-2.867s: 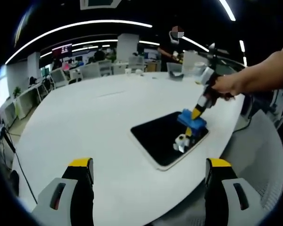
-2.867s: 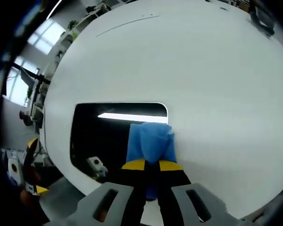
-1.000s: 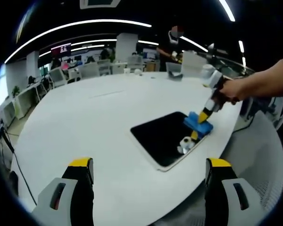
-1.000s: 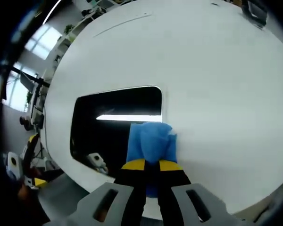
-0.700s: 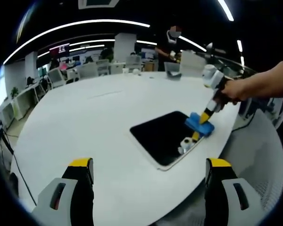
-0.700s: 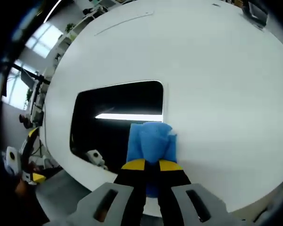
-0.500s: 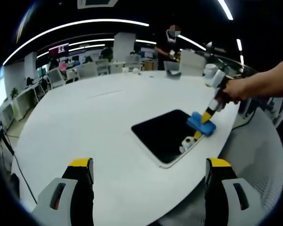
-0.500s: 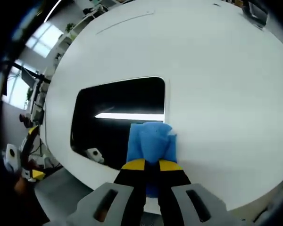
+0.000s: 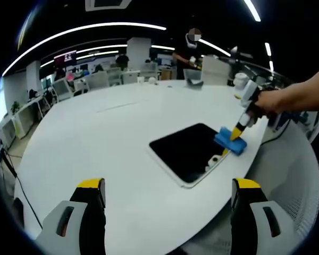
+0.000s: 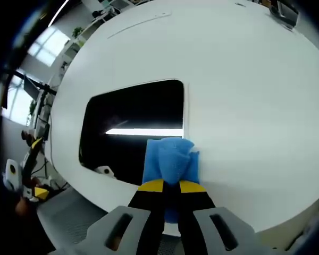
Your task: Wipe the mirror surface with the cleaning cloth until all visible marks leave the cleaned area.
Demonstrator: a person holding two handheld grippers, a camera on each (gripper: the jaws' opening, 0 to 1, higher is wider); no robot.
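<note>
The right gripper (image 10: 171, 187) grasped the blue cleaning cloth (image 10: 170, 160) at the mirror (image 10: 130, 130) edge, while the left gripper (image 9: 167, 187) fingers stood released.

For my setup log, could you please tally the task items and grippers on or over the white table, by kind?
Mirror: 1
Blue cleaning cloth: 1
Grippers: 2, the left gripper and the right gripper
Total: 4
</note>
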